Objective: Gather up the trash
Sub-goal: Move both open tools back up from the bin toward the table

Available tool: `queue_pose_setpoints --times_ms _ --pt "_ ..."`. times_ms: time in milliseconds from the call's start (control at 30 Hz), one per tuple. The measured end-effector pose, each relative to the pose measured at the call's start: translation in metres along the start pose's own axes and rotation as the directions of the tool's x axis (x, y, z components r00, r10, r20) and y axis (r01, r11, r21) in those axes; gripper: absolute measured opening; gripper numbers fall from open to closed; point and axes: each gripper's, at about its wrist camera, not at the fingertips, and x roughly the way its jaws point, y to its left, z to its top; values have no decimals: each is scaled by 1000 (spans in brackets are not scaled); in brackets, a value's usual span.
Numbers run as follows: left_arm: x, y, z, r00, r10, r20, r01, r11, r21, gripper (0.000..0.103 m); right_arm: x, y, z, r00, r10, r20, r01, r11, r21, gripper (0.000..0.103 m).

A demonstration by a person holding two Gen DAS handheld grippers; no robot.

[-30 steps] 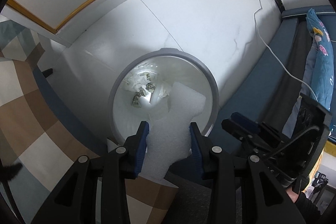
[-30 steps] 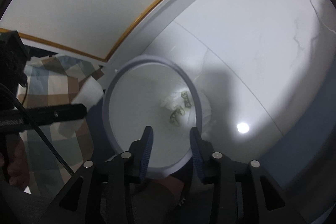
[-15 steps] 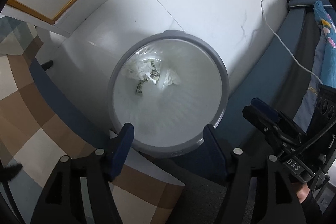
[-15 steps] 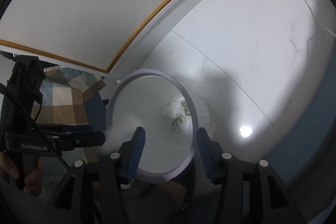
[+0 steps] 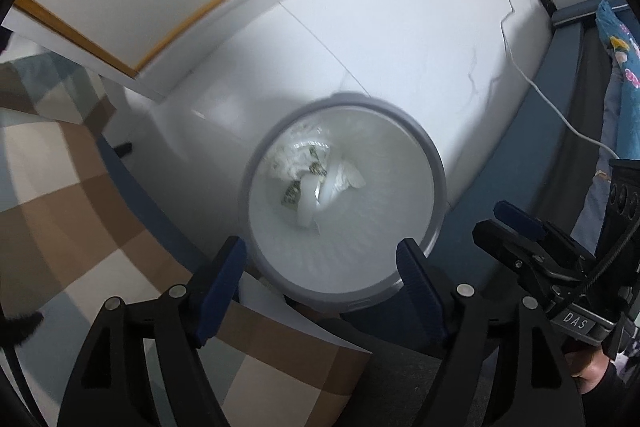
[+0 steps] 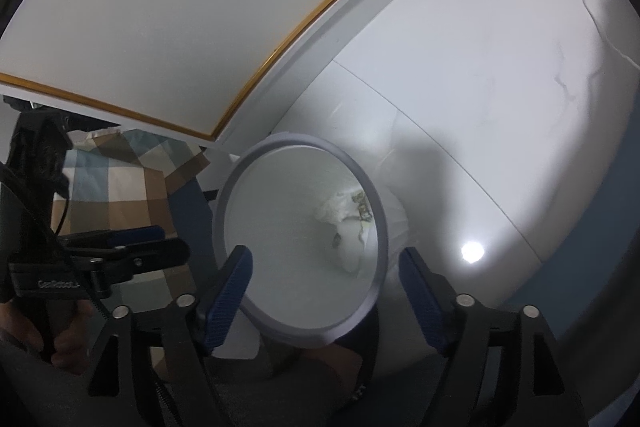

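A round white trash bin with a grey rim (image 5: 438, 187) stands on the white floor below me; it also shows in the right wrist view (image 6: 378, 255). Crumpled white paper and a piece of white foam (image 5: 310, 193) lie at its bottom, seen in the right wrist view as a white heap (image 6: 348, 223). My left gripper (image 5: 322, 283) is open and empty above the bin's near rim. My right gripper (image 6: 326, 297) is open and empty above the bin. The right gripper also shows at the right of the left wrist view (image 5: 532, 239), and the left gripper at the left of the right wrist view (image 6: 120, 247).
A checked brown, white and blue cloth (image 5: 60, 195) lies left of the bin. A white board with a wooden edge (image 5: 160, 7) leans behind it. A white cable (image 5: 536, 79) runs over the floor to a dark blue bed edge (image 5: 532, 155) on the right.
My left gripper opened and let go of the white foam piece, which fell into the bin. My right gripper also opened wider. Both grippers have risen a little above the bin.
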Motion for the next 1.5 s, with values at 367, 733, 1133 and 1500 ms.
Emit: queue_pose_setpoints --times_ms 367,733,1133,1500 --pt "-41 14 -11 987 71 147 -62 996 -65 76 -26 13 1 998 44 54 -44 999 -9 90" --pt "-74 -1 -33 972 49 231 -45 999 -23 85 -50 22 -2 993 87 74 -87 996 -4 96" --pt "-131 15 -66 884 120 452 -74 990 -117 85 -101 60 -5 976 86 202 -68 993 -93 98" --pt "-196 52 -128 721 240 650 -100 964 -246 86 -171 143 -13 890 70 450 71 955 -289 99"
